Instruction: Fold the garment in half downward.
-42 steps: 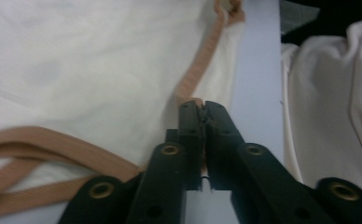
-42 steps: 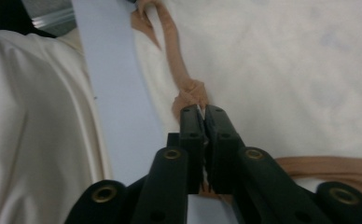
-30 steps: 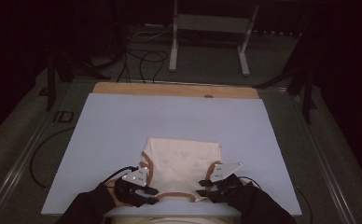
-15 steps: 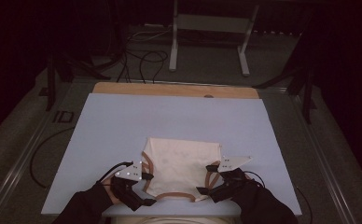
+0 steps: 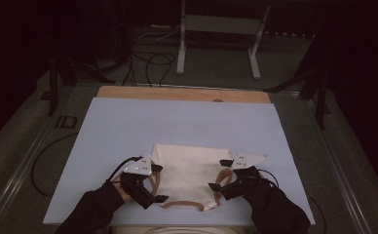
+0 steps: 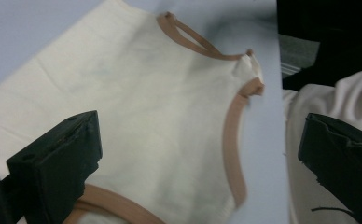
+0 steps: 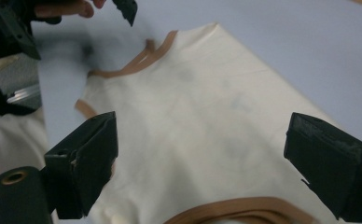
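Near the front edge of the pale blue surface (image 5: 128, 122) lies a cream garment (image 5: 189, 170) with tan trim, spread flat, its trimmed neckline toward the person. Just left of the garment, the left hand-held gripper (image 5: 155, 187) hovers over the armhole edge; its jaws have just been opening and stand wide apart, cloth beneath them but unpinched. Just right of the garment, the right hand-held gripper (image 5: 216, 175) has likewise just been opening, jaws spread above the fabric, gripping nothing. Beyond the garment, a wooden strip (image 5: 182, 93) borders the far edge.
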Available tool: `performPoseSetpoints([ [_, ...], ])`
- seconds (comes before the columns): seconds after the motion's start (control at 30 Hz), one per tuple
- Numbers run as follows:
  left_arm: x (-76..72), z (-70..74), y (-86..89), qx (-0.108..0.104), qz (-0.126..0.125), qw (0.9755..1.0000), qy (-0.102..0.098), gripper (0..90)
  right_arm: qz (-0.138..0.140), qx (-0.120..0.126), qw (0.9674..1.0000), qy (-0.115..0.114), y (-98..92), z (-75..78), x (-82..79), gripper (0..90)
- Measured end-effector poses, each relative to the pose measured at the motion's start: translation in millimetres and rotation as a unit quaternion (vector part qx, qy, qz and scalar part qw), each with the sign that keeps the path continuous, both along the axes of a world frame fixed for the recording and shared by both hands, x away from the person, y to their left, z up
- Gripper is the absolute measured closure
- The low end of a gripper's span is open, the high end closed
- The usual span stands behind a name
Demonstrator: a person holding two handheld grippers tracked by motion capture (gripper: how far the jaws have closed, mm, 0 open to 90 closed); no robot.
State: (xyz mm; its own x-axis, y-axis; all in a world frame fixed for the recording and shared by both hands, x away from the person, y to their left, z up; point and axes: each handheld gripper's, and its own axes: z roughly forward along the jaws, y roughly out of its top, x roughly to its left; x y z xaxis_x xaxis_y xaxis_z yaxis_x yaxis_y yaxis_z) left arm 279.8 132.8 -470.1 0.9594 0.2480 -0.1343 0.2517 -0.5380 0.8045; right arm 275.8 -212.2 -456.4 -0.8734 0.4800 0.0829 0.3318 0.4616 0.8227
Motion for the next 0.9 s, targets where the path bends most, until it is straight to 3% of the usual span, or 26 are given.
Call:
performPoseSetpoints([
  [0.37,27.0,10.1,6.2,-0.003,0.026,0.9991,-0.032,0.0,-0.023,0.006,0.9993,-0.029,-8.6,9.9,25.8,9.8],
  [0.73,50.0,13.2,8.3,0.004,0.042,0.9981,-0.044,0.0,-0.042,0.006,0.9988,-0.026,-16.3,7.4,46.7,9.8],
  [0.9,71.0,8.9,8.1,0.008,0.054,0.9973,-0.049,0.1,-0.052,0.008,0.9984,-0.021,-21.6,1.4,55.7,9.9],
])
